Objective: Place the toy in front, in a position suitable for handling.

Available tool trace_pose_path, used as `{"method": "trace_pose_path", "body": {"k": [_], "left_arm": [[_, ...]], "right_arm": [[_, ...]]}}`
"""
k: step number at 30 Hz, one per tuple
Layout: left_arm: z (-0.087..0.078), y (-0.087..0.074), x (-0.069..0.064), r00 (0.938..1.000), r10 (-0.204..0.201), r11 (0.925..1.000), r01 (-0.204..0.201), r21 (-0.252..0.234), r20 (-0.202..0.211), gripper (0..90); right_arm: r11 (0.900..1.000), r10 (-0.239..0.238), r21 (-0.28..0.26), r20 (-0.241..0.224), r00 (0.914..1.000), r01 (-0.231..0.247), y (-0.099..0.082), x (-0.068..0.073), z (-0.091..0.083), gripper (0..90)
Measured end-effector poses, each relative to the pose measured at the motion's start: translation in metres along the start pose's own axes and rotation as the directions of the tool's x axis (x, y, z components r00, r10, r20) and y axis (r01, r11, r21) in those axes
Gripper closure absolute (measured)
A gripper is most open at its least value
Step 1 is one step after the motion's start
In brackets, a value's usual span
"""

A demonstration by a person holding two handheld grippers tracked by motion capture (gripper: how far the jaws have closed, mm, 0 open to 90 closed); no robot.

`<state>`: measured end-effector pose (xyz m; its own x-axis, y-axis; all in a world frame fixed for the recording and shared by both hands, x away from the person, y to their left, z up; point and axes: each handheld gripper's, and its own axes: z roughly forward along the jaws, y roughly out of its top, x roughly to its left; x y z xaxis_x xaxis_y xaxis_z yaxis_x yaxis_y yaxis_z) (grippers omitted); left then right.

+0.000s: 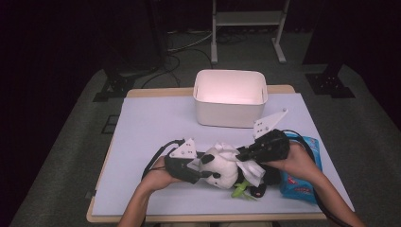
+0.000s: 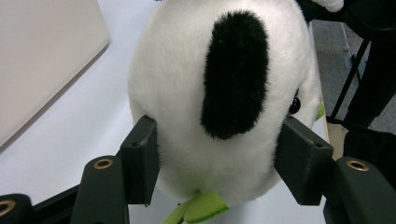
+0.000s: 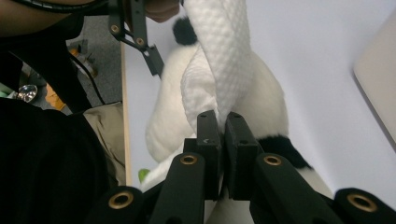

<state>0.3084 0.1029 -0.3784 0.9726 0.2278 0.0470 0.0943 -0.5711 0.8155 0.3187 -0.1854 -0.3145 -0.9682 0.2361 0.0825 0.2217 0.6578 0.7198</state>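
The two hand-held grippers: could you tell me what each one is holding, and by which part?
The left hand-held gripper clamps the plush panda across its head. The right hand-held gripper pinches a white wipe by its lower end.

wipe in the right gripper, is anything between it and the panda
Nothing visible. The right gripper is shut on the white wipe, which lies directly against the panda. The left gripper clamps the panda's head from both sides, beside the wipe rather than under it.
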Motion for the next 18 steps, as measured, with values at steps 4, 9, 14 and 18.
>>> {"method": "trace_pose_path", "body": {"k": [4,9,14,18], "left_arm": [[0.001,0.002,-0.001,1.0,-0.005,1.0,0.005,-0.004,-0.002,37.9],[0.003,0.0,-0.002,0.9999,-0.011,0.9999,0.011,-0.005,-0.005,37.9],[0.003,-0.001,-0.001,0.9999,-0.013,0.9999,0.013,-0.004,-0.007,37.8],[0.003,-0.002,0.0,0.9998,-0.021,0.9997,0.021,-0.007,-0.004,37.6]], "right_arm": [[0.9998,0.004,-0.021,-0.007,1.0,-0.004,-0.002,0.001,-0.001,84.8],[0.9992,-0.034,-0.02,-0.03,0.999,0.034,0.011,0.007,0.009,84.8],[0.9988,-0.045,-0.023,-0.052,0.9977,0.044,0.019,0.011,0.018,84.8],[0.9988,-0.046,-0.018,-0.055,0.9975,0.045,0.018,0.01,0.017,84.8]]}}
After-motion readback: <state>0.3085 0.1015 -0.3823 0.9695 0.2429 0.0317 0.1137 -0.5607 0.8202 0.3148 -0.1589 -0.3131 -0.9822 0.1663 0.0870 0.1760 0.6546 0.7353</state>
